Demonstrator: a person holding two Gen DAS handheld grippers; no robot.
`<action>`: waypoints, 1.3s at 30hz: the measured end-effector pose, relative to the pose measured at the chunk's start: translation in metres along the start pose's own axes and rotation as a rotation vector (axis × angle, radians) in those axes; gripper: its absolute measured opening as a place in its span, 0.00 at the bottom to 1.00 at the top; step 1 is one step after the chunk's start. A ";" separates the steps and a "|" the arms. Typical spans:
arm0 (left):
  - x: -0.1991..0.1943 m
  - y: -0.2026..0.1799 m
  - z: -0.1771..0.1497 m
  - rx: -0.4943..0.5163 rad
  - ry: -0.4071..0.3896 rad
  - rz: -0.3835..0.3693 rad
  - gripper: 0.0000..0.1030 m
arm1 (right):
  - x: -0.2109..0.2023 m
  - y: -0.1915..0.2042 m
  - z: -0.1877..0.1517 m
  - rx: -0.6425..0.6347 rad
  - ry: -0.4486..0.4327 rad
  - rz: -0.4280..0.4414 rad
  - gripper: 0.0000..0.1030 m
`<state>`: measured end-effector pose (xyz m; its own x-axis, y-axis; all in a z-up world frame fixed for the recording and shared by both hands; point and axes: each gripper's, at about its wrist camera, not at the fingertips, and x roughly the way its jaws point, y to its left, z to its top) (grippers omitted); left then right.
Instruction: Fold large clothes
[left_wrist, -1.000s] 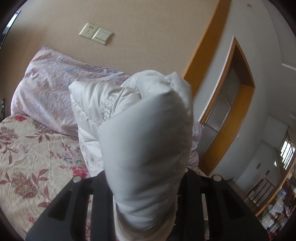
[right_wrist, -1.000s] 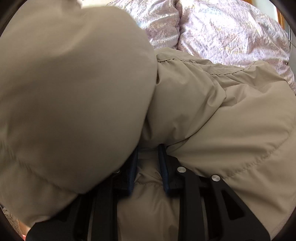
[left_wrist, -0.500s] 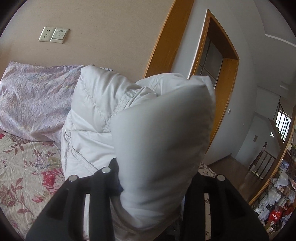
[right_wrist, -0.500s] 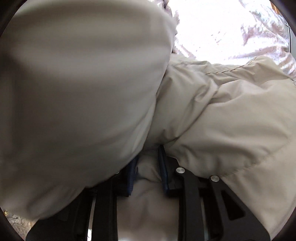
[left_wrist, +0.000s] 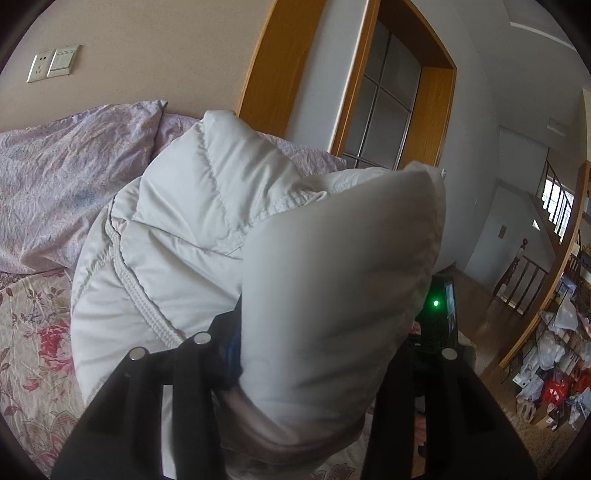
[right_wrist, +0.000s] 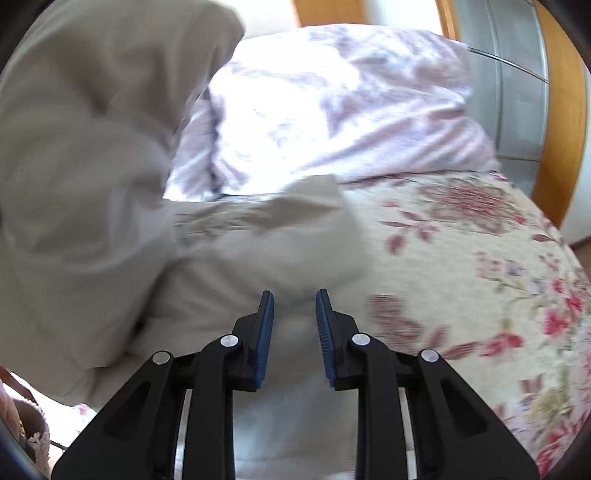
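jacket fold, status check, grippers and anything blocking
Left gripper opening, puffy jacket bunched between its jaws. Right gripper pinching a jacket fold on the floral bedspread. Pillows beyond, nothing blocking.

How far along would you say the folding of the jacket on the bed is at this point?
Partly done at most: the jacket is bunched, not a flat fold. In hand: the left gripper has a puffy fold between its fingers, jaws opening, and the right gripper pinches another part low over the bed. Left: laying it flat and squaring the folds.
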<state>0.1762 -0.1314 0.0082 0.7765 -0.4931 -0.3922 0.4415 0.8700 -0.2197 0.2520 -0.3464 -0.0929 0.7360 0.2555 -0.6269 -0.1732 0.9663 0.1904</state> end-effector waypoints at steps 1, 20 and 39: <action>0.007 -0.004 -0.003 0.005 0.015 -0.001 0.44 | 0.000 -0.008 0.000 -0.001 0.004 -0.008 0.27; 0.067 -0.044 -0.036 0.111 0.131 0.036 0.56 | 0.034 -0.101 -0.009 -0.096 0.156 -0.197 0.29; 0.093 -0.081 -0.042 0.208 0.188 0.053 0.79 | 0.042 -0.129 -0.015 -0.071 0.154 -0.209 0.33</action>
<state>0.1939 -0.2472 -0.0480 0.7124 -0.4207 -0.5617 0.5000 0.8659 -0.0144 0.2956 -0.4600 -0.1551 0.6532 0.0466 -0.7557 -0.0772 0.9970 -0.0052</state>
